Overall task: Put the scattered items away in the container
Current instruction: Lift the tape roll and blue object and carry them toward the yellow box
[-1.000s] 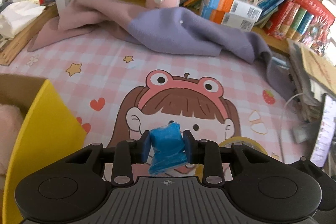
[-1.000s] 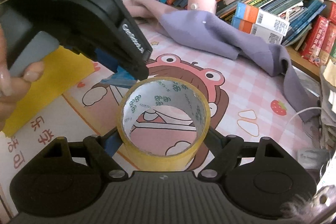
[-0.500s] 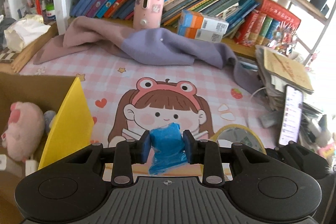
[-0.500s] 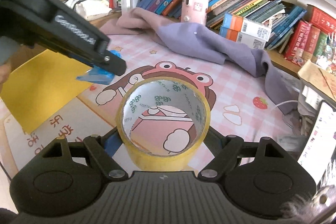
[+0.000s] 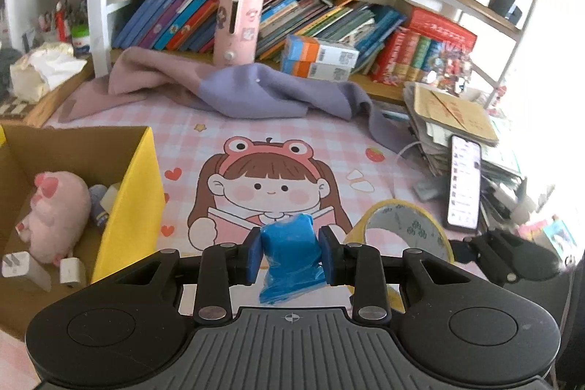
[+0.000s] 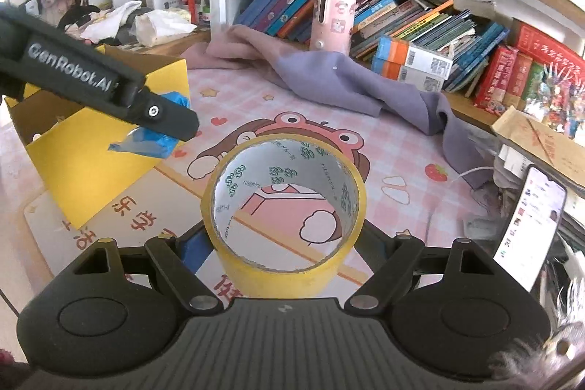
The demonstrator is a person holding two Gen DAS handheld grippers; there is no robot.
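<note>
Box (image 5: 146, 178) at frame left already holds a plush and chargers. Left tool (image 5: 290, 253) clamps a blue packet (image 5: 289, 243); right tool (image 6: 283, 243) clamps a tape roll (image 6: 256, 275); both remain undelivered.

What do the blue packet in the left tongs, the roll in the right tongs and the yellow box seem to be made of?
Blue packet: probably thin plastic film; it looks glossy and crinkled.
Roll: clear adhesive tape on a printed core that looks like card; its yellowish outer face shines.
Yellow box: cardboard; matte brown inside, yellow outside.
</note>
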